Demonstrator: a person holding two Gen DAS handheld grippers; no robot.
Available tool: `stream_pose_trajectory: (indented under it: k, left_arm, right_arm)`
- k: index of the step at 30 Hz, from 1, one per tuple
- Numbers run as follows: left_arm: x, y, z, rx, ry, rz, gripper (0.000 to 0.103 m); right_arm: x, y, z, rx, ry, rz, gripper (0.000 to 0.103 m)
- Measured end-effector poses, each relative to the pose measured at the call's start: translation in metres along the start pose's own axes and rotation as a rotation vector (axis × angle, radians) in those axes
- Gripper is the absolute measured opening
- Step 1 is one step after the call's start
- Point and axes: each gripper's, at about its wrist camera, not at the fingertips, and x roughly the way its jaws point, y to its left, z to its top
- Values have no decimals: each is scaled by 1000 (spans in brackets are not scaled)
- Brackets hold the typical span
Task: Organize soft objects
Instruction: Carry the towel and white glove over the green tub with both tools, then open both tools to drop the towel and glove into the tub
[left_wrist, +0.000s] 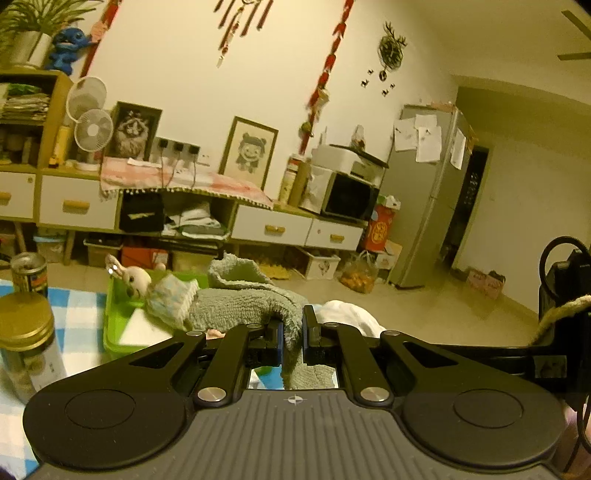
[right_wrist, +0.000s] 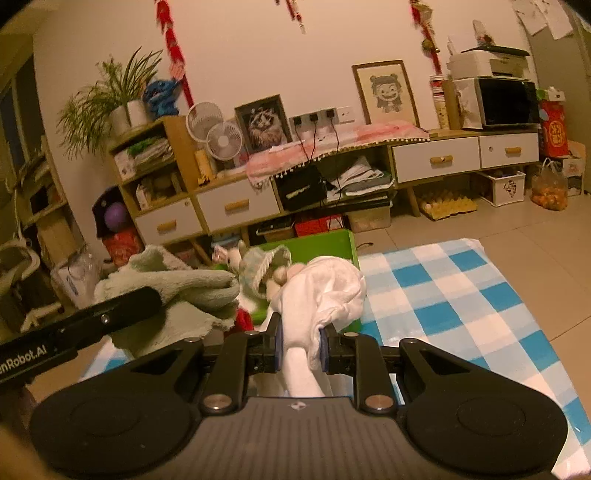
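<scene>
Left wrist view: the left gripper (left_wrist: 292, 334) has its jaws pinching a grey-green towel (left_wrist: 240, 302), lifted beside the green bin (left_wrist: 118, 314), likely for dropping in. The right gripper (right_wrist: 300, 347) pinches a white cloth (right_wrist: 325, 288) near a stuffed rabbit (right_wrist: 258, 273). A blue checked cloth (right_wrist: 461, 295) covers the surface below; a cluttered sideboard (right_wrist: 436, 158) lines the wall.

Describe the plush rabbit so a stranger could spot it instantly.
Find the blue-checked cloth, then the green bin on it. The plush rabbit lies across the bin, between the grey-green towel and white cloth; only it has a face and frilly blue dress.
</scene>
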Motion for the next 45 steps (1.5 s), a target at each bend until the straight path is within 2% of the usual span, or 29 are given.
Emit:
stream_pose_trajectory:
  k: [9, 18, 21, 25, 30, 45]
  left_arm:
    - [13, 21, 23, -37, -7, 41, 5]
    - [35, 51, 43, -31, 11, 106, 5]
    - [50, 67, 48, -40, 38, 126, 5]
    - [79, 89, 49, -57, 113, 143, 6]
    - [107, 111, 41, -99, 176, 166, 6]
    - [156, 132, 16, -73, 306, 227, 6]
  right_arm:
    - [20, 6, 31, 77, -42, 10, 14]
    - [55, 16, 47, 129, -32, 39, 14]
    - [73, 14, 48, 155, -12, 56, 14]
    - [100, 10, 51, 189, 25, 47, 14]
    - [128, -3, 46, 294, 60, 35, 14]
    - [164, -11, 30, 309, 133, -57, 14]
